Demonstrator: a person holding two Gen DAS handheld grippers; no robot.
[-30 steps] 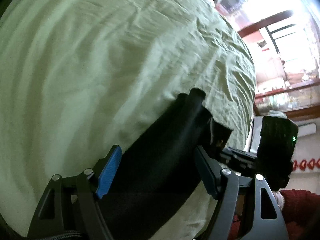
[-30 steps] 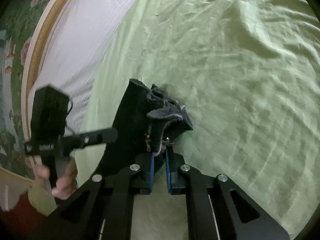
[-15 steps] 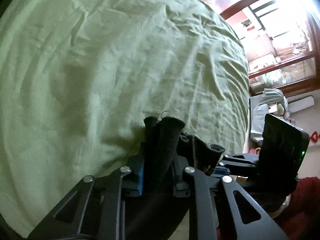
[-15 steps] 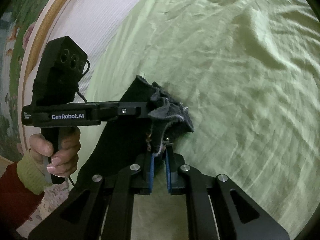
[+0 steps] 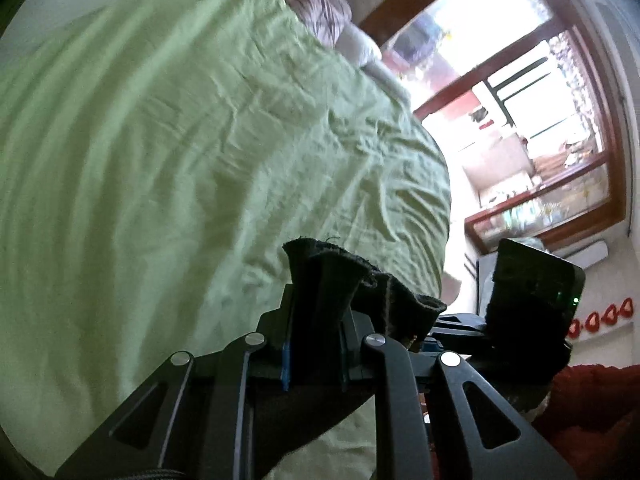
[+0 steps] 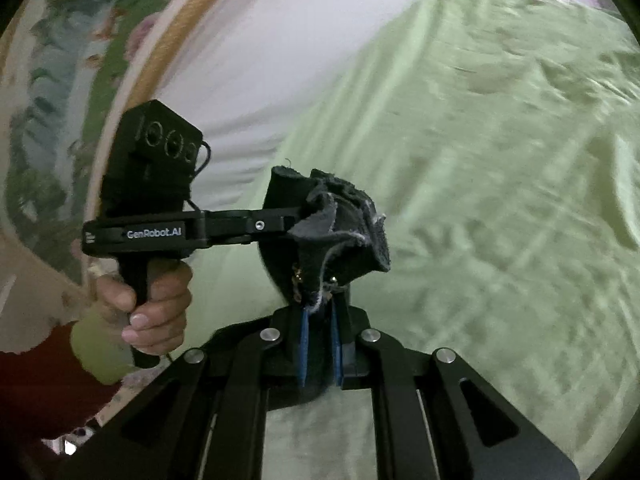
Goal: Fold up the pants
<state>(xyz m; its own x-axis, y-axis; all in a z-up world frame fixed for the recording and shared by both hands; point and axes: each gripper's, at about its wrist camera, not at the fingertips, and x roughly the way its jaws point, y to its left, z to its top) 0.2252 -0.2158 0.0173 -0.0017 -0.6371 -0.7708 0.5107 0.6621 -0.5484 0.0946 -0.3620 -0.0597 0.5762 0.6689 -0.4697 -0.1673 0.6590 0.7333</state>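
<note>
The black pants [image 5: 324, 284] hang bunched above a green bedsheet [image 5: 160, 152], held at one end by both grippers. My left gripper [image 5: 314, 344] is shut on a thick fold of the dark cloth, which sticks up between its blue pads. My right gripper [image 6: 319, 340] is shut on the neighbouring bunch of pants [image 6: 340, 224], whose frayed grey edge fans out above the pads. In the right wrist view the left gripper [image 6: 296, 216] reaches in from the left, a hand on its handle, and bites the same bunch. The rest of the pants hangs below, hidden by the grippers.
The green bedsheet [image 6: 500, 160] covers a wide bed. A patterned pillow [image 5: 320, 12] lies at its far end. A window with a dark wood frame [image 5: 520, 100] and a sill stand beyond the bed's right edge. A white wall with a framed picture [image 6: 60, 100] lies left.
The left gripper's jaws went from wide open around the pants to shut on them. Both grippers then lifted the cloth off the sheet, and the views tipped up towards the pillow and wall.
</note>
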